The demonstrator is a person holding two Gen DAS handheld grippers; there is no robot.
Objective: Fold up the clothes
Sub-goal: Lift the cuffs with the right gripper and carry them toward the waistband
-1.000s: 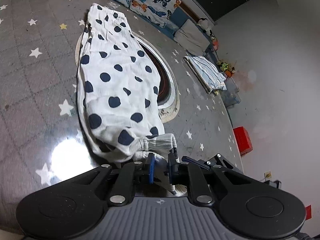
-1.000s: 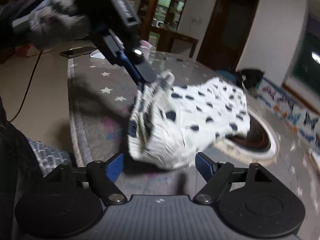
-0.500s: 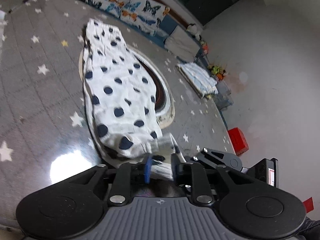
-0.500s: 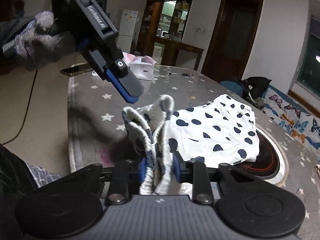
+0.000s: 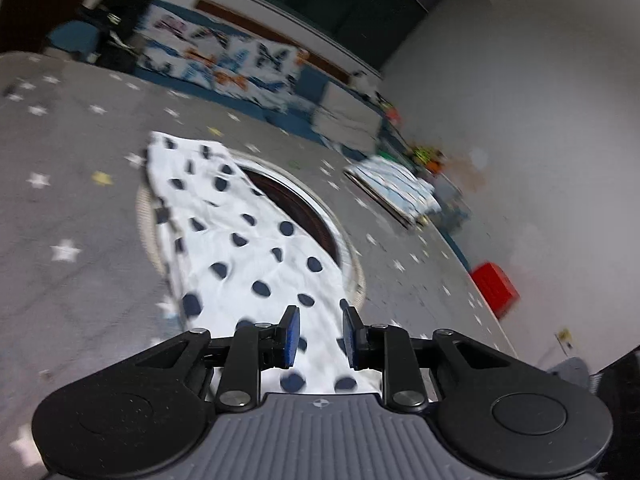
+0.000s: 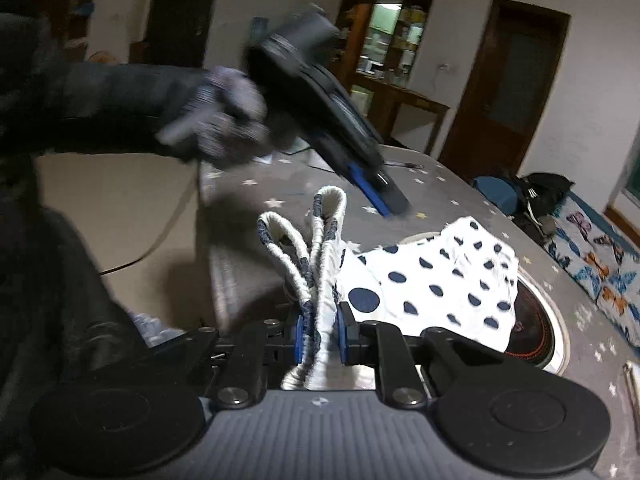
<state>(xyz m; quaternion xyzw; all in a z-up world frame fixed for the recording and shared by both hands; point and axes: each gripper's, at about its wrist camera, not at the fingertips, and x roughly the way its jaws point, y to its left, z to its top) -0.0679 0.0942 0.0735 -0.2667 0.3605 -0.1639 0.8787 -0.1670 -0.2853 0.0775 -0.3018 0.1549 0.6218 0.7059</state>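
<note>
The right claw (image 6: 319, 338) pinches the spotted trousers' (image 6: 436, 280) cuffs to carry them across for a fold; the left claw (image 5: 319, 334) hangs spread, empty, above the worktop (image 5: 80, 208).

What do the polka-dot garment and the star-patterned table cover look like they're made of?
Polka-dot garment: soft, matte woven cloth, probably cotton; it creases, and its gathered ribbed edge is pinched in the right hand-held gripper. Star-patterned table cover: possibly smooth vinyl or coated fabric; it lies flat without wrinkles, though blur leaves this uncertain.
</note>
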